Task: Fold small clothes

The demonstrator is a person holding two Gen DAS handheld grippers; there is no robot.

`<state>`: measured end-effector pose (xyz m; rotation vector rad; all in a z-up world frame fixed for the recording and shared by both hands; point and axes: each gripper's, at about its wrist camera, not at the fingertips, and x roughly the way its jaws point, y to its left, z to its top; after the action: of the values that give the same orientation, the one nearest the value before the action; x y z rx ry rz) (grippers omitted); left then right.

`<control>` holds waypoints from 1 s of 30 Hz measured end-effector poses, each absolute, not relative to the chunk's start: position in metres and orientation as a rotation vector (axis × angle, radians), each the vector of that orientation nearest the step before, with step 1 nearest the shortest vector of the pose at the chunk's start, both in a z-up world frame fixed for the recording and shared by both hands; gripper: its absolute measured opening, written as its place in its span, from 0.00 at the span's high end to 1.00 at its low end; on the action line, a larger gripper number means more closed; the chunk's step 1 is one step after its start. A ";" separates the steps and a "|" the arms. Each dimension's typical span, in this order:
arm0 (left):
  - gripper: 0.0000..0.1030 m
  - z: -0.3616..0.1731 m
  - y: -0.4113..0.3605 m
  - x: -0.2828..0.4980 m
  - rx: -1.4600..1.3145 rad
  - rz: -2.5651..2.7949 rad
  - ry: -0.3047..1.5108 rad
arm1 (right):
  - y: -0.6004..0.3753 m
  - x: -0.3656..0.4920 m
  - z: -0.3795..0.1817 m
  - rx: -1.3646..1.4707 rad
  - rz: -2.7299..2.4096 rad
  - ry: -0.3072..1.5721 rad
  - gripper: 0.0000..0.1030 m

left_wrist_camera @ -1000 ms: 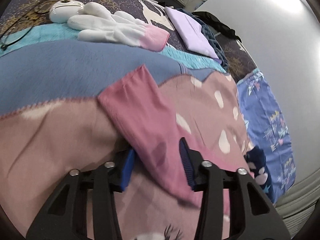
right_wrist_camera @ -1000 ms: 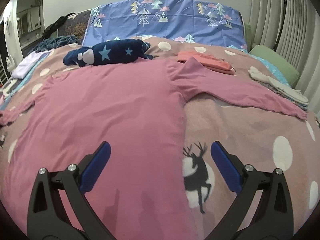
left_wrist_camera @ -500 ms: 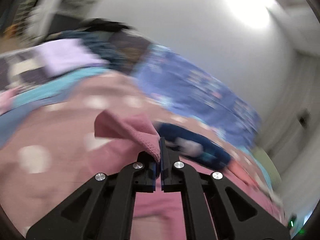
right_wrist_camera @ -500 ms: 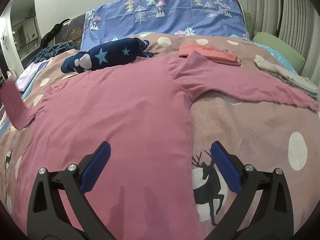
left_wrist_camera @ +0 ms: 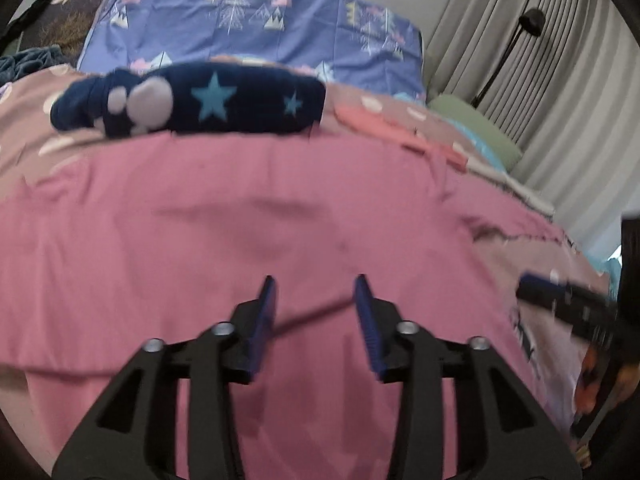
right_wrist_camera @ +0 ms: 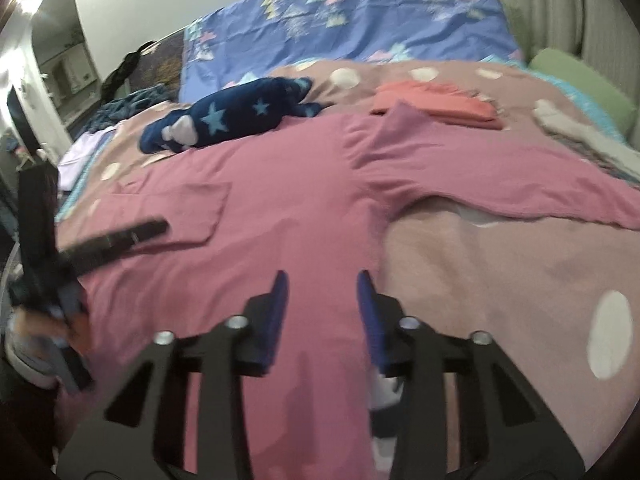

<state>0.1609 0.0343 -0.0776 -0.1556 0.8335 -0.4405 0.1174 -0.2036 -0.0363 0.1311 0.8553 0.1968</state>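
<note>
A pink long-sleeved shirt [left_wrist_camera: 248, 216] lies flat on the bed; it also shows in the right wrist view [right_wrist_camera: 288, 208]. Its left sleeve [right_wrist_camera: 180, 208] is folded inward onto the body. Its right sleeve [right_wrist_camera: 520, 184] lies stretched out to the right. My left gripper [left_wrist_camera: 316, 308] is open and empty, just above the shirt's body; it also shows in the right wrist view [right_wrist_camera: 120, 236] at the left. My right gripper [right_wrist_camera: 322, 304] is open and empty over the shirt's lower right side; it also shows in the left wrist view [left_wrist_camera: 560, 300] at the right edge.
A navy star-patterned garment [right_wrist_camera: 228, 120] lies beyond the shirt. A folded coral garment [right_wrist_camera: 436, 104] and pale clothes [right_wrist_camera: 580, 136] lie at the far right. A blue patterned pillow [right_wrist_camera: 348, 28] stands at the head. The pink dotted blanket [right_wrist_camera: 500, 280] covers the bed.
My left gripper shut on the left sleeve, carried it up and over onto the shirt's body, then opened and let go. My right gripper narrowed and moved left toward the shirt's side.
</note>
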 end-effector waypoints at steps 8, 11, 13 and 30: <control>0.43 -0.077 0.020 0.151 -0.049 -0.478 0.844 | -0.151 0.214 -0.051 0.270 0.514 1.010 0.65; 0.43 -0.083 0.006 0.160 0.006 -0.459 0.852 | -0.129 0.254 -0.062 0.285 0.553 1.051 0.65; 0.44 -0.086 0.003 0.167 0.028 -0.435 0.859 | -0.117 0.273 -0.073 0.318 0.594 1.102 0.61; 1.00 0.004 -0.038 0.168 -0.058 -0.596 0.616 | -0.173 0.271 0.025 0.272 0.456 0.819 0.98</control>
<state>0.1677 -0.0384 0.0045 -0.0576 0.6159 -0.5962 0.2714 -0.1726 0.0249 0.2721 0.8189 0.4564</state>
